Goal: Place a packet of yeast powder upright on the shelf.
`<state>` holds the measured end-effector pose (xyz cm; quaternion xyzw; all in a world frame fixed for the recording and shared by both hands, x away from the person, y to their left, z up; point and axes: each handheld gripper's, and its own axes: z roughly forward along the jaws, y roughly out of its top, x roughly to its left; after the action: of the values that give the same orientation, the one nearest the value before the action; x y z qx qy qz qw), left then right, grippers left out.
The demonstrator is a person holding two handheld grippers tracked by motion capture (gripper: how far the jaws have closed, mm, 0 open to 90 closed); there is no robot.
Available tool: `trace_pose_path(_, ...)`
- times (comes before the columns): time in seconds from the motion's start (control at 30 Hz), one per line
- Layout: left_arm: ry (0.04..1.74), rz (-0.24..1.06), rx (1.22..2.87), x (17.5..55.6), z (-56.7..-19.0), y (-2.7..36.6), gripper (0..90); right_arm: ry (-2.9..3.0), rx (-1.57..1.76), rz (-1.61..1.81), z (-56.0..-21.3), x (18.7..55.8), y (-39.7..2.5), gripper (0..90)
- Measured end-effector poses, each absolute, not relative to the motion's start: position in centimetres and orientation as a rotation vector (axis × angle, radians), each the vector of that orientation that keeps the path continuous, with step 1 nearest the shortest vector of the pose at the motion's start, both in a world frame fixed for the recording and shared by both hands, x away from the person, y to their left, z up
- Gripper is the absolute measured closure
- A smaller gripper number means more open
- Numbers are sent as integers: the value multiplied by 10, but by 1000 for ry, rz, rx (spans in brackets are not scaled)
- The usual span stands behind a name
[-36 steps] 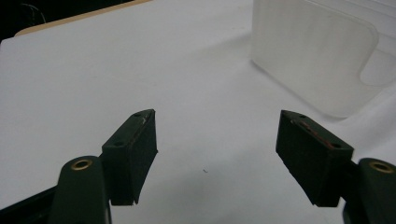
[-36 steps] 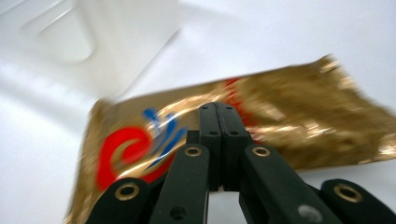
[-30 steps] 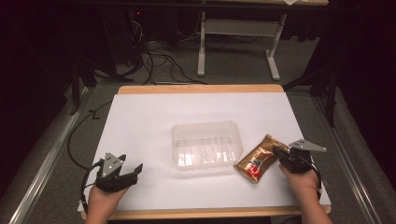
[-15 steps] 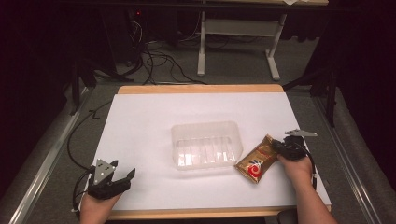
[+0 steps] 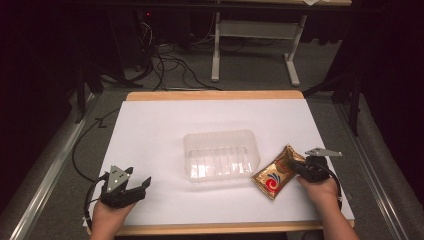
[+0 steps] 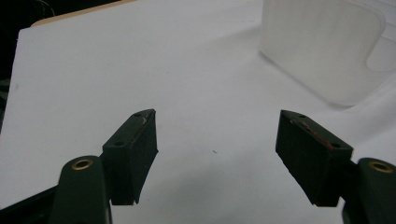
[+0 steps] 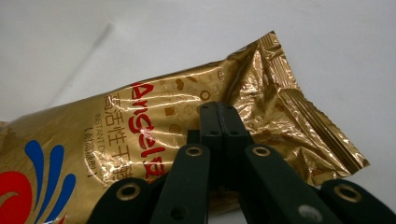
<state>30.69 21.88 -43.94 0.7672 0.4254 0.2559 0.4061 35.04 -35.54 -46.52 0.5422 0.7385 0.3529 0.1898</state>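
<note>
The gold packet (image 5: 276, 172) lies on the desk (image 5: 165, 125) right of the empty clear tray (image 5: 221, 154), long axis running near-left to far-right, right tongs (image 5: 298, 166) clamped on its far-right end, left tongs (image 5: 142, 186) apart.

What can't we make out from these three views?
- Right gripper, right gripper view: jaws closed over the gold packet; whether they pinch foil or just press on it can't be told.
- Gold packet, same view: left end cut off by the frame edge; small print too fine to read.
- Clear plastic tray, left gripper view: right part cut off by the frame edge.
- Left gripper: open, nothing between the jaws.
</note>
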Motion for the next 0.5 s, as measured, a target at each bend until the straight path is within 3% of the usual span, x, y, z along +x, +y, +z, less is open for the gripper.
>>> trace_pose_path(0.27,1091,659,1923,301,-439,225,300,1879,1605,1011,-457,362,-368,900)
trace_pose_path(0.5,1120,667,1891,297,-437,235,302,1768,1711,1126,-461,362,-395,705)
